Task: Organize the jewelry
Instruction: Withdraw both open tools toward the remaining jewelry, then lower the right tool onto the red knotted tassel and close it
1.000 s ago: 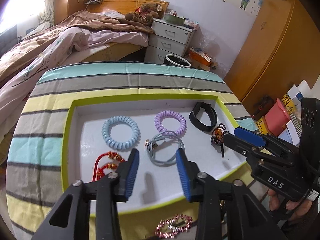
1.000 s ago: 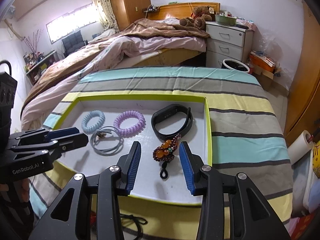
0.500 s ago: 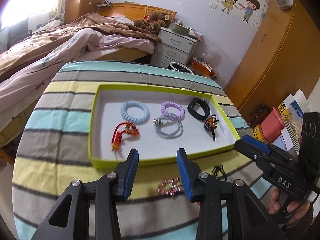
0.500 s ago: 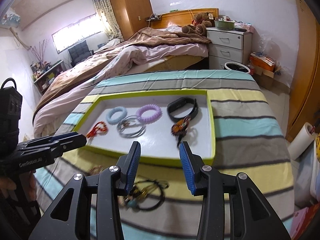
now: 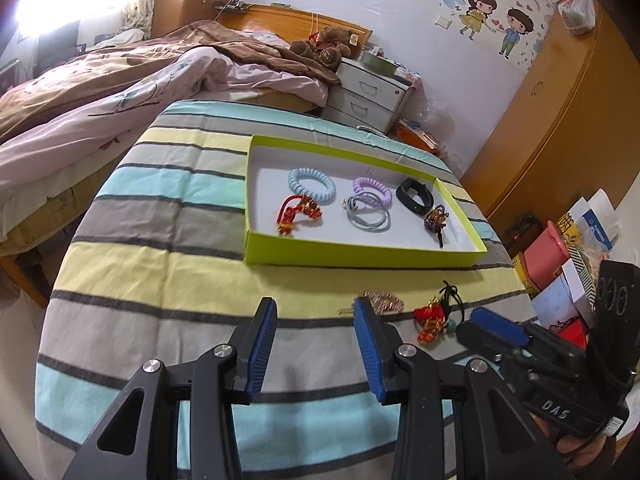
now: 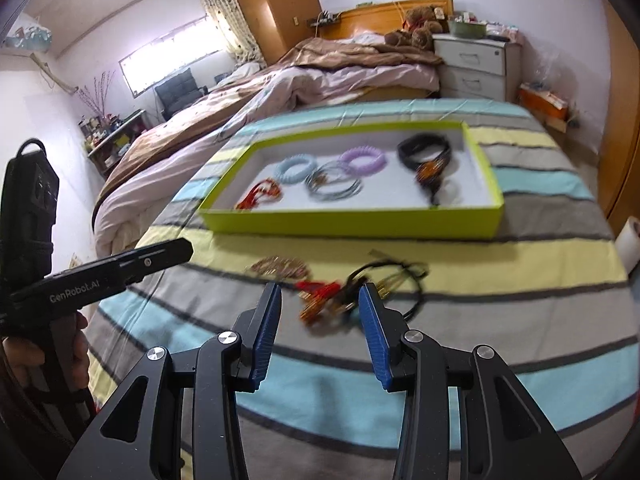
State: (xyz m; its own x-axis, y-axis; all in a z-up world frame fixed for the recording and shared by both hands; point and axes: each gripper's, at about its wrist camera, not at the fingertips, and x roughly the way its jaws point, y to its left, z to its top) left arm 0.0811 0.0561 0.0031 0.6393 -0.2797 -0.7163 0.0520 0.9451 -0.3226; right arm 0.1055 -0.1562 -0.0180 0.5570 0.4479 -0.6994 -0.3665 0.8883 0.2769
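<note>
A lime-green tray on the striped cloth holds a blue coil band, a purple coil band, a grey cord ring, a black wristband, a red knot charm and a bead bracelet. In front of the tray lie a pink chain bracelet, a red charm and a black cord. My left gripper is open and empty, short of the pink bracelet. My right gripper is open and empty just before the red charm.
A bed lies left of the table and a white nightstand stands behind it. Wooden wardrobes stand at the right. Boxes and a red container sit on the floor at the right edge.
Both grippers have pulled back from over the tray toward the table's near edge. The loose pieces in front of the tray have come into view. Both stay open and empty.
</note>
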